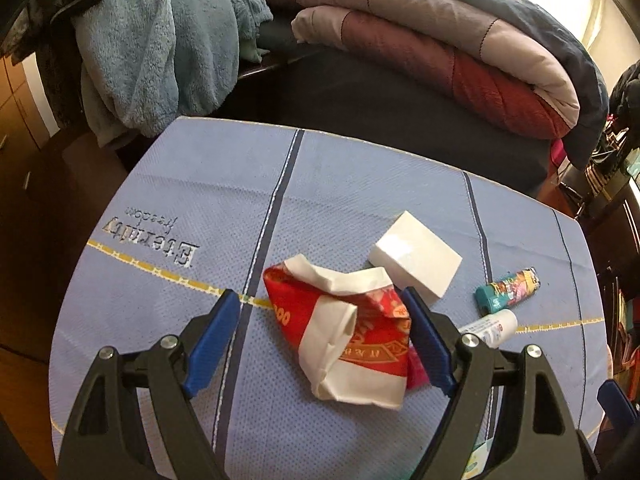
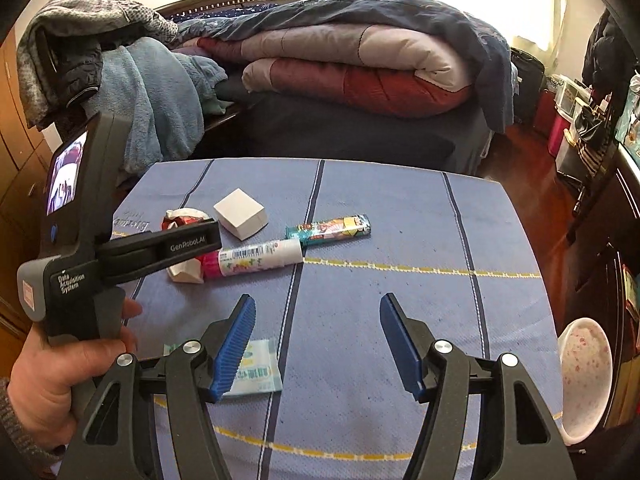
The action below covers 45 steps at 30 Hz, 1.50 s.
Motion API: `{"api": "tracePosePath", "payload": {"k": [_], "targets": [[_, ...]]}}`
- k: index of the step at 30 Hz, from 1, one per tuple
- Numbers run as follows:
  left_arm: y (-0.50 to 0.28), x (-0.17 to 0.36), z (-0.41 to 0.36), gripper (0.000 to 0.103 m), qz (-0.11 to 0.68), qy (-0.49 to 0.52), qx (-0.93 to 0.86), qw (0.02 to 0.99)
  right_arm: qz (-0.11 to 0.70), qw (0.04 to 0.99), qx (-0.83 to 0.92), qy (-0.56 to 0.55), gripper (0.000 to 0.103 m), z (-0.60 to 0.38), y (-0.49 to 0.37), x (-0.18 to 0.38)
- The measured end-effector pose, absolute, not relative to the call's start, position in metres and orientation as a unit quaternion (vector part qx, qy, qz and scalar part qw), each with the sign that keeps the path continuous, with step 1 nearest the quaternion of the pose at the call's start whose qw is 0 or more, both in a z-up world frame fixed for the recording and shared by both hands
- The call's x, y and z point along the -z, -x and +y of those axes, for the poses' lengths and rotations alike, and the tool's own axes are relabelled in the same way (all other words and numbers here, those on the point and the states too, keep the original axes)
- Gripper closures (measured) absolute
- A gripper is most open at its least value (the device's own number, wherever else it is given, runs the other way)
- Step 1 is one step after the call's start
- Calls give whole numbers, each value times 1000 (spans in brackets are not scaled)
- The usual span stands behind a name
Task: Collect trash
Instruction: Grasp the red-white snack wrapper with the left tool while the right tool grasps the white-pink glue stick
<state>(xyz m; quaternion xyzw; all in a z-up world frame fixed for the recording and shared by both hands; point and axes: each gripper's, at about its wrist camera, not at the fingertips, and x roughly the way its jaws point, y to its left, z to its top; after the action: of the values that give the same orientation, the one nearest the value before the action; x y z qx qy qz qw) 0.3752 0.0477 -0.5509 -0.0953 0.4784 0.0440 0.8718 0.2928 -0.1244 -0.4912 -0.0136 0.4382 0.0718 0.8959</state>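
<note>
A crumpled red-and-white paper bag [image 1: 344, 332] lies on the blue table cloth [image 1: 180, 208]. My left gripper [image 1: 320, 308] is open with a blue finger on each side of the bag, not closed on it. A white box [image 1: 416, 256], a colourful teal wrapper tube [image 1: 508, 286] and a white tube [image 1: 490, 326] lie just right of it. In the right wrist view my right gripper [image 2: 318, 312] is open and empty over the cloth; the white tube [image 2: 260, 260], wrapper tube [image 2: 328, 230], box [image 2: 240, 219] and bag [image 2: 182, 218] lie ahead, and a small tissue packet [image 2: 256, 372] sits under its left finger.
A pink-and-white bowl-like bin [image 2: 584, 376] hangs off the table's right edge. A bed with folded quilts [image 2: 352, 76] stands behind the table, a chair with blue fleece clothes [image 2: 148, 96] at the back left. Shelves with clutter [image 2: 600, 128] line the right side.
</note>
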Motion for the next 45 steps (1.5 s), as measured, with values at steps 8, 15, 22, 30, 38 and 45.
{"api": "tracePosePath", "payload": {"k": [8,15,22,30,38,45], "targets": [[-375,553,53,36,483,90,-34,870,440,894,-79,18,38,-114,-302,492],[-366,544,68,37,470,89,-29,878,441,893,-90,16,36,-99,-310,493],[-351,529,102,37,457,89,-54,883,448,888,-102,26,24,-79,-331,507],[-345,530,123,37,458,93,-63,882,459,881,-101,57,4,-60,-363,527],[-345,530,120,37,459,90,-57,882,465,877,-108,62,18,-51,-371,535],[-335,516,100,37,452,81,-54,887,476,873,-105,5,64,-87,-351,525]]}}
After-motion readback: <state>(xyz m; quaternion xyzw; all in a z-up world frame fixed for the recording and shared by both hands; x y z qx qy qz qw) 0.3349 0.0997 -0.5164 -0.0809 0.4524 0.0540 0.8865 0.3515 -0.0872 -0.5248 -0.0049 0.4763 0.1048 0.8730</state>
